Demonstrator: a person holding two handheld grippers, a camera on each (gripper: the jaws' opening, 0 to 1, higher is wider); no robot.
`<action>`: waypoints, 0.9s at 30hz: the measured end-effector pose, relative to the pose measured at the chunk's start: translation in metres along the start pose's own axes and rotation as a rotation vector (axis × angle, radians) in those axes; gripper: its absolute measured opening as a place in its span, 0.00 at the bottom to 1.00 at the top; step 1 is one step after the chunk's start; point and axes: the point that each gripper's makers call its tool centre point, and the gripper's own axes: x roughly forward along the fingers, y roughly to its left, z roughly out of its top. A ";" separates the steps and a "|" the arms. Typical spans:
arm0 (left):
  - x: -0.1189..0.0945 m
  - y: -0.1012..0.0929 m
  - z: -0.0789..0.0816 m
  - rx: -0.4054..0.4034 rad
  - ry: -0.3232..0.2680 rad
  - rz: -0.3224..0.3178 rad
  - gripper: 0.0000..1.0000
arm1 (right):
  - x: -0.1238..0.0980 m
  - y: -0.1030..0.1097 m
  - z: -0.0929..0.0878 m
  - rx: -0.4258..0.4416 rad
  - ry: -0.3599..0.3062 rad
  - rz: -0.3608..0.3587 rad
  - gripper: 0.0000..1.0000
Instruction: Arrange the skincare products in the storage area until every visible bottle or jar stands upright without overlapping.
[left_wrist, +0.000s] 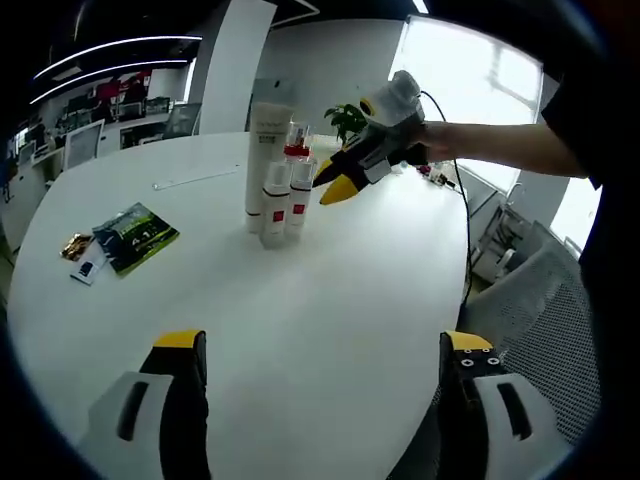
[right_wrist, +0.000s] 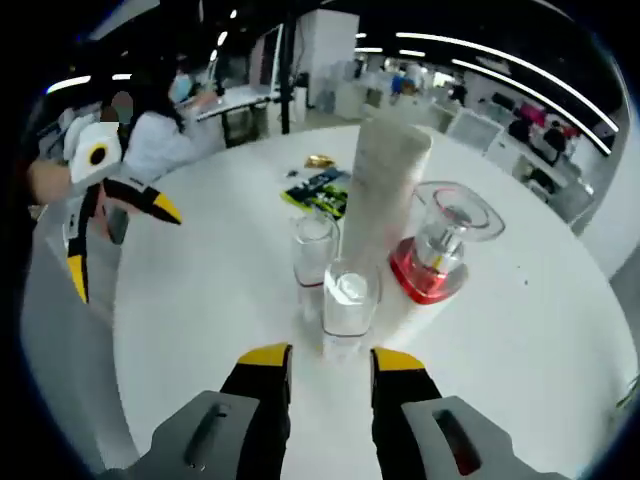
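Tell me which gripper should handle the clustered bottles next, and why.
Right. The right gripper sits just short of the nearest clear bottle, jaws open and aimed at it. The left gripper is far back across the white table, well away from the cluster beside the tall tube.

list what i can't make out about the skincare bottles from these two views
- Labels: on the tall white tube and the two small bottles, the print is too small in the left gripper view and blurred in the right gripper view.
- Red-based bottle: in the left gripper view mostly hidden behind the tube and small bottles.
- Right hand-held gripper: contact with the bottles unclear; its tips overlap them in the left gripper view.
- Green packet: print too small.
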 end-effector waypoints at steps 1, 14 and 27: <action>0.000 0.000 -0.002 0.001 0.006 -0.002 0.89 | 0.004 0.000 -0.003 0.020 -0.003 -0.017 0.21; 0.000 0.004 -0.009 -0.001 0.036 -0.001 0.89 | 0.025 -0.005 -0.007 0.095 -0.062 -0.055 0.15; 0.005 0.005 -0.012 -0.003 0.050 -0.009 0.89 | 0.024 -0.013 -0.008 0.009 -0.040 -0.026 0.09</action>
